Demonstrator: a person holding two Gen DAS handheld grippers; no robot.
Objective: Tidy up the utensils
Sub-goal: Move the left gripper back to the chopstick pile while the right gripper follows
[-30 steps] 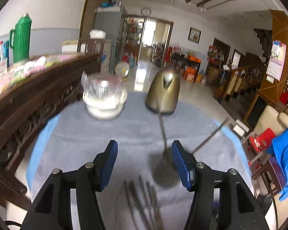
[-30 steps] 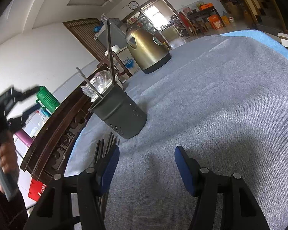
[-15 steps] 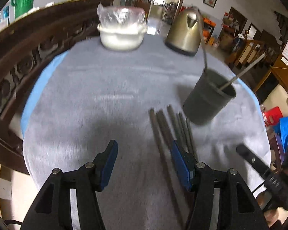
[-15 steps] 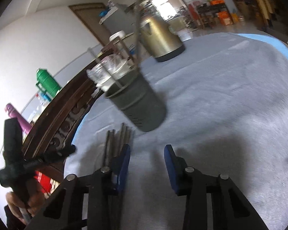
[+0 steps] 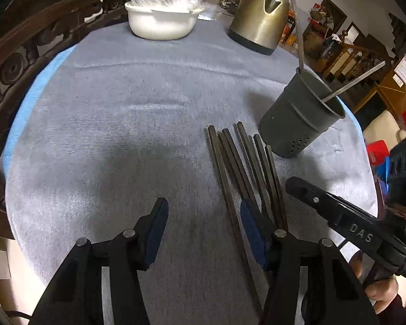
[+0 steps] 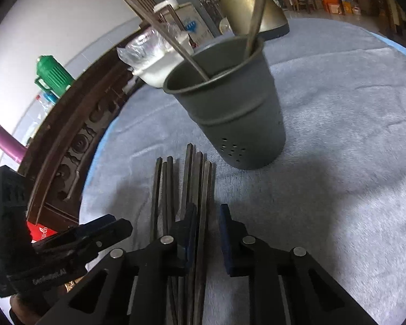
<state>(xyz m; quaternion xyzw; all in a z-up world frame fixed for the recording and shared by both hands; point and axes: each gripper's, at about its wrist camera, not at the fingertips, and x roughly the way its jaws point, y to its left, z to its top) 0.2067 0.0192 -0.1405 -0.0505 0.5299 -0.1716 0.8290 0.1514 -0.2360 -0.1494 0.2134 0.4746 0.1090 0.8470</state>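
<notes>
Closing on one dark chopstick from the loose row beside the holder.

The right hand-held gripper (image 6: pixel 207 233) has just been narrowing its jaws, with a single chopstick (image 6: pixel 203 216) between the pads, though a sliver of gap still shows, so it is not yet pinched; the left hand-held gripper (image 5: pixel 203 233) hangs half open over the row's near end, holding nothing. The chopsticks (image 5: pixel 238 168) lie side by side toward the surface's (image 5: pixel 108 108) right edge, just short of the grey perforated holder (image 5: pixel 300 119). They look thin, rigid, light and smooth, likely to pivot or slide: grip mid-shaft, squarely, clear of neighbouring sticks.
</notes>
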